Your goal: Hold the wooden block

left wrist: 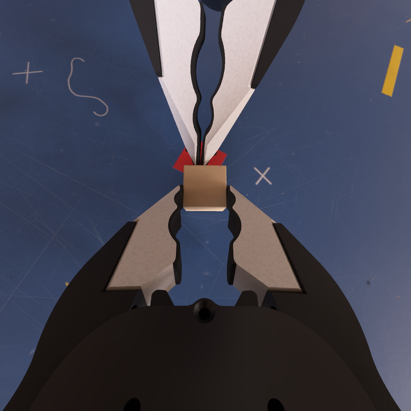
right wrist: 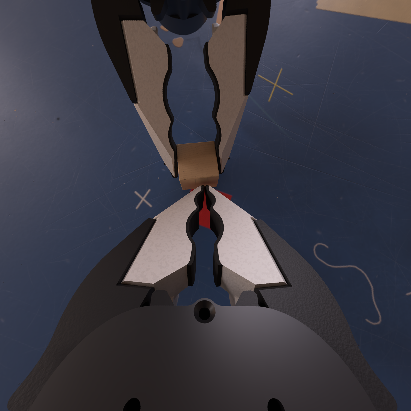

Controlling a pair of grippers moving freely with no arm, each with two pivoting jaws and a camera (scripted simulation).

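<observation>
The left gripper (left wrist: 204, 198) clamps the wooden block (left wrist: 204, 186) between its fingertips, one finger pressed on each side. From twelve o'clock in the left wrist view, the right gripper (left wrist: 200, 163) points at the block's far face — its fingers nearly together, holding nothing. A red patch (left wrist: 181, 161) lies on the blue table (left wrist: 89, 200) beneath.

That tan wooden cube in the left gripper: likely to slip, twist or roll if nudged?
The tan wooden cube looks rigid, with flat faces, so rolling seems unlikely. The left gripper clamps two opposite faces only at its fingertips, so a nudge might pivot it. The shut right gripper sits at its far face, seemingly touching, and may steady it.
</observation>
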